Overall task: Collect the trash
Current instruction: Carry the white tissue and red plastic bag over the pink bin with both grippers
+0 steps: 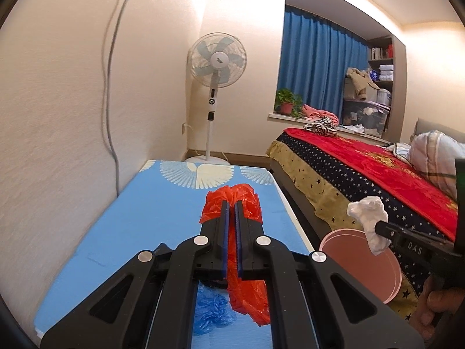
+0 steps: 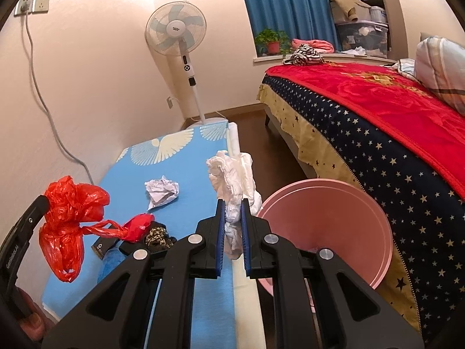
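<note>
My left gripper (image 1: 230, 203) is shut on a red plastic bag (image 1: 247, 290) and holds it above the blue table (image 1: 151, 203); the bag (image 2: 69, 212) also shows at the left of the right wrist view. My right gripper (image 2: 232, 202) is shut on a crumpled white tissue (image 2: 232, 177), held beside the table's right edge, just left of the pink bin (image 2: 328, 226). In the left wrist view the tissue (image 1: 369, 215) hangs above the bin (image 1: 363, 264). A crumpled paper ball (image 2: 162, 190) lies on the table. A blue plastic bag (image 1: 213, 311) lies under my left gripper.
A dark patterned item (image 2: 158, 237) and a small black box (image 2: 101, 245) lie on the table near the red bag. A bed with a red and starred cover (image 2: 377, 133) stands right of the bin. A standing fan (image 2: 186, 58) is at the table's far end.
</note>
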`<state>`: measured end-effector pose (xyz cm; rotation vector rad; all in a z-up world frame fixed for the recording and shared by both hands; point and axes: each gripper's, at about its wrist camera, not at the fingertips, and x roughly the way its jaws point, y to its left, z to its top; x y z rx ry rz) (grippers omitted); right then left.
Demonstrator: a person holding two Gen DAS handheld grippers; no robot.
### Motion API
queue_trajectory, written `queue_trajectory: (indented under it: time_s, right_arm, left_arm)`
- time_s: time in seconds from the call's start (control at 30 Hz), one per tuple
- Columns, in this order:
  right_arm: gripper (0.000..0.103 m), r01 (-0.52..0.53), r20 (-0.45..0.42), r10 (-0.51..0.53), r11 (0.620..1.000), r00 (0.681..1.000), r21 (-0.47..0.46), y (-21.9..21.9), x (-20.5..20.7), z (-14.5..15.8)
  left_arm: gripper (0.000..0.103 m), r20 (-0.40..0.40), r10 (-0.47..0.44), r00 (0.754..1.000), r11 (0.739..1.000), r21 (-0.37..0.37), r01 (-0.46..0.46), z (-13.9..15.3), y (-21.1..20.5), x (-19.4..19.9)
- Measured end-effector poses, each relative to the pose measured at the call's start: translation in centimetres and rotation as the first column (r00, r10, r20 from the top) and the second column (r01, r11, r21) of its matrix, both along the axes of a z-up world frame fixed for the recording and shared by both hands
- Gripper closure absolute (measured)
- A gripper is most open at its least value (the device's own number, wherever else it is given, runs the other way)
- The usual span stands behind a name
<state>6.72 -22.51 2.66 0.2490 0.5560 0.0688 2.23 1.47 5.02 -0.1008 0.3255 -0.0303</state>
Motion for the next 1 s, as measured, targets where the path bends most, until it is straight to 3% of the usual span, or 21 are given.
queue_trajectory:
  time_s: [1.0]
  right_arm:
    - [0.092,0.075,-0.005,-0.075,0.997,0.997,0.027,-3.6,1.1,-0.7]
  left_arm:
    - [0.1,-0.014,-0.086,0.996,0.996,0.006,0.086,-0.5,-4.3,2.2]
